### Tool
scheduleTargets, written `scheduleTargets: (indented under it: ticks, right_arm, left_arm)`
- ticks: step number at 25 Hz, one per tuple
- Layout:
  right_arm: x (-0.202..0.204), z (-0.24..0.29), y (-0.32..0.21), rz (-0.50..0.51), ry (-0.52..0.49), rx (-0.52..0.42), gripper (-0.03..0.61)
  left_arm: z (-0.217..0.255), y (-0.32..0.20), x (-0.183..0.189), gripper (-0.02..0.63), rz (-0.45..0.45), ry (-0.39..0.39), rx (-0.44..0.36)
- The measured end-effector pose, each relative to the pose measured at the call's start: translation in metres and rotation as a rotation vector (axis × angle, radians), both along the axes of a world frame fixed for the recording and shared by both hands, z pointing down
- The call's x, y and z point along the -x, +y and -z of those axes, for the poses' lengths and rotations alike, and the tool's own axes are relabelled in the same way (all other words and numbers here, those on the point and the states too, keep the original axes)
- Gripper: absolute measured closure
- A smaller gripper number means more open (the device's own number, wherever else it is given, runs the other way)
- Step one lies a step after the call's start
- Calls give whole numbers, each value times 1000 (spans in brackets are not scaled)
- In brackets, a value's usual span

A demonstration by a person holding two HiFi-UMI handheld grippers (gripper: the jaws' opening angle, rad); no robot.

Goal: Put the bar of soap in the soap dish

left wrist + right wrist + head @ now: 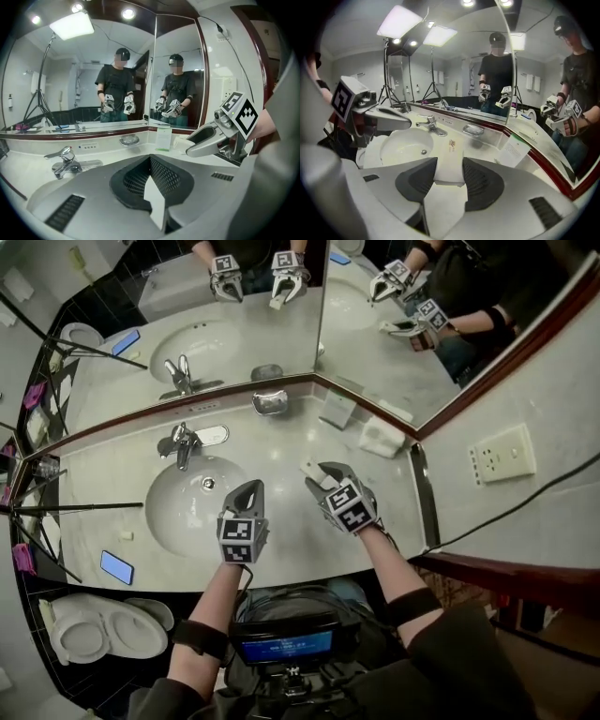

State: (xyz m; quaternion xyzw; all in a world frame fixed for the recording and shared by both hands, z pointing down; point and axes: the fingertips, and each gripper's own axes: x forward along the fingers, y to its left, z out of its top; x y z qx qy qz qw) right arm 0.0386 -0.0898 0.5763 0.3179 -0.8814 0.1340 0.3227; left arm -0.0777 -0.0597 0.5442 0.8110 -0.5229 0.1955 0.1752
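Observation:
A white bar of soap (450, 157) with small print on top sits between the pads of my right gripper (450, 165), which is shut on it. In the head view that gripper (320, 476) holds the soap (308, 468) above the counter, right of the basin. The metal soap dish (270, 402) stands at the back of the counter against the mirror, beyond the soap; it also shows ahead in the right gripper view (472, 130) and the left gripper view (129, 139). My left gripper (247, 491) is shut and empty over the basin's right rim.
A chrome faucet (183, 444) stands behind the round basin (178, 512). A paper card (336, 410) and a folded white towel (382, 438) sit in the back right corner. A phone (117, 567) lies at the front left. Mirrors back the counter.

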Motion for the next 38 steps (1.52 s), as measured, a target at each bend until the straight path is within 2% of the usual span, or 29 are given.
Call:
scheduleTargets:
  ticks: [4, 8, 19, 27, 38]
  right_arm:
    - [21, -33, 9, 115, 97, 2, 396]
    - [37, -69, 13, 185, 159, 29, 396]
    - [76, -125, 11, 319, 274, 57, 388]
    - [70, -169, 19, 374, 417, 113, 349]
    - [73, -153, 14, 352, 377, 91, 345]
  left_arm:
    - [-7, 2, 5, 612, 21, -5, 11]
    - [-12, 8, 10, 612, 40, -7, 27]
    - [-34, 24, 26, 612, 83, 0, 65]
    - [-46, 33, 34, 612, 100, 11, 82]
    - [-51, 38, 39, 612, 105, 15, 92]
